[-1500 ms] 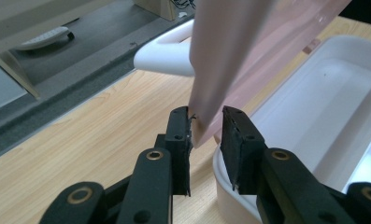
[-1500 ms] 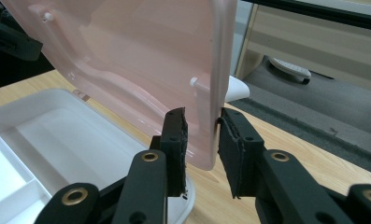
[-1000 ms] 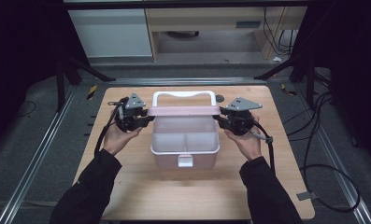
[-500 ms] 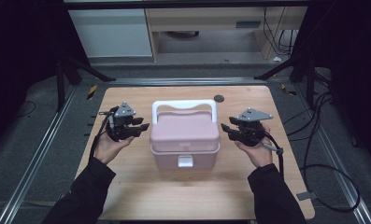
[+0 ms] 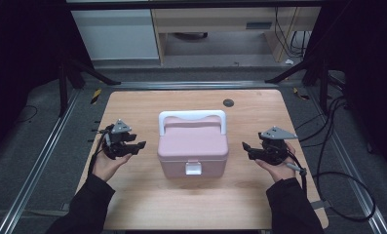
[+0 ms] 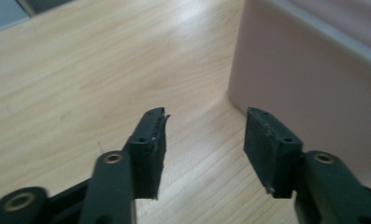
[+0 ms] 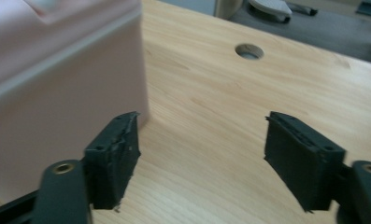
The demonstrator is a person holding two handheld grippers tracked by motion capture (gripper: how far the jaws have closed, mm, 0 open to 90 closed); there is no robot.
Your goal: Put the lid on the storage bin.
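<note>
Pink box (image 5: pixel 193 148) sits at table (image 5: pixel 259 112) centre, lid down, white handle (image 5: pixel 192 117) at 12 o'clock. Left gripper (image 5: pixel 132 145) at 9 o'clock and right gripper (image 5: pixel 249 148) at 3 o'clock, jaws spread, holding nothing. Closing appears complete; front latch (image 5: pixel 193 169) state unclear.

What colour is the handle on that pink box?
White, unlike the pink box; the handle shows best in the high view.

No text, label, brand, number or sign can be read anywhere: the pink box (image 5: pixel 193 146) is plain on lid and sides, and the tabletop (image 5: pixel 147 105) bears no markings.
</note>
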